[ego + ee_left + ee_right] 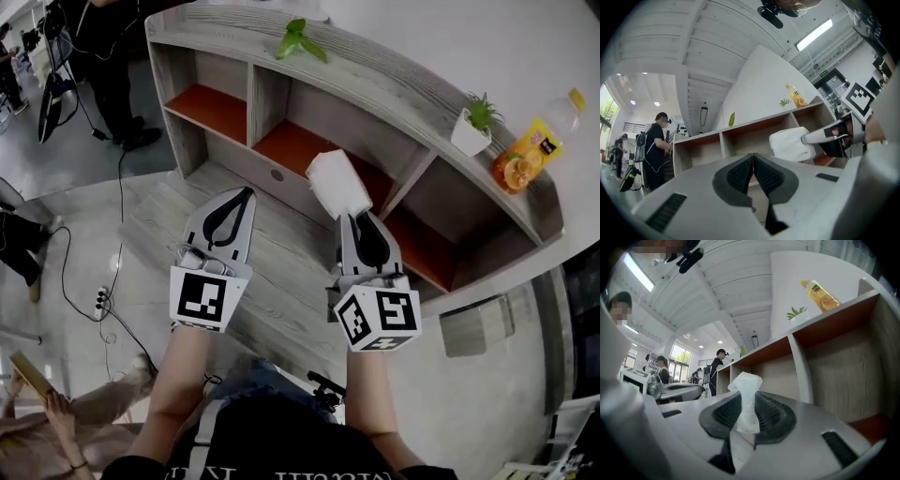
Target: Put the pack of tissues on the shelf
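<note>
The white pack of tissues (337,184) is clamped in my right gripper (354,217), which holds it up in front of the shelf's (375,75) lower middle compartment. In the right gripper view the pack (746,399) stands pinched between the dark pads (769,414). My left gripper (239,195) hovers to the left, shut with nothing in it; its pads (740,174) meet in the left gripper view. From there the pack (790,144) and the right gripper (813,138) appear before the shelf (754,123).
A juice bottle (531,146) and a small potted plant (474,124) stand on the shelf top, with a green leaf sprig (298,38) further left. People stand at the far left (103,66). A cable and power strip (100,300) lie on the floor.
</note>
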### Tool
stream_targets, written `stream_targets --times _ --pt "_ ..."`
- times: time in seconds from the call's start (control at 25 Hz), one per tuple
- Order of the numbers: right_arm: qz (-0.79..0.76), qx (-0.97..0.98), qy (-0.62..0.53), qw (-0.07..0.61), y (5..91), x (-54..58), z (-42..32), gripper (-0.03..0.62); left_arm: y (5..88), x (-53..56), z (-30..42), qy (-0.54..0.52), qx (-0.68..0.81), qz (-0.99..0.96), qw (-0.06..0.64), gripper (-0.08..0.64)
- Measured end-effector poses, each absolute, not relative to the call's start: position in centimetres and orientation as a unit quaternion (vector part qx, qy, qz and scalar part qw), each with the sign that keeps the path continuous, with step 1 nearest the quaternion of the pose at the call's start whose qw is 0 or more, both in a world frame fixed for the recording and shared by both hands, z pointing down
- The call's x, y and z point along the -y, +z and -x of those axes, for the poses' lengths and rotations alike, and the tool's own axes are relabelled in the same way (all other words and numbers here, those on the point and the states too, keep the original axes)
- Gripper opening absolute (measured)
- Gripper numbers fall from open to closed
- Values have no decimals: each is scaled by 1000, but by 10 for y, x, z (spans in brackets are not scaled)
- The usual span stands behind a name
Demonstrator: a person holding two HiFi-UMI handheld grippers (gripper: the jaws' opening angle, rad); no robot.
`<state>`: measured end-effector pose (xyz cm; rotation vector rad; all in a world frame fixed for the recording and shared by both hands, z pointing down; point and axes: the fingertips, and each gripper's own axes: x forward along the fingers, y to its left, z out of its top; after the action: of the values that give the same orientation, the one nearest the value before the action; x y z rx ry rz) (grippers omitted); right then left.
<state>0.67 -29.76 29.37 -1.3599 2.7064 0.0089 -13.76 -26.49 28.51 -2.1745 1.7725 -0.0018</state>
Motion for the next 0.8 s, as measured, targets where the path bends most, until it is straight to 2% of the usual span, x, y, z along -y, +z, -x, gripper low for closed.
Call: stream_targets --times 0.48,0.8 --pt "428 -862 -197 186 309 326 -13 95 291 293 133 -3 -599 784 164 14" --pt "438 -811 -290 258 321 341 -10 95 288 307 141 -4 -570 802 176 14"
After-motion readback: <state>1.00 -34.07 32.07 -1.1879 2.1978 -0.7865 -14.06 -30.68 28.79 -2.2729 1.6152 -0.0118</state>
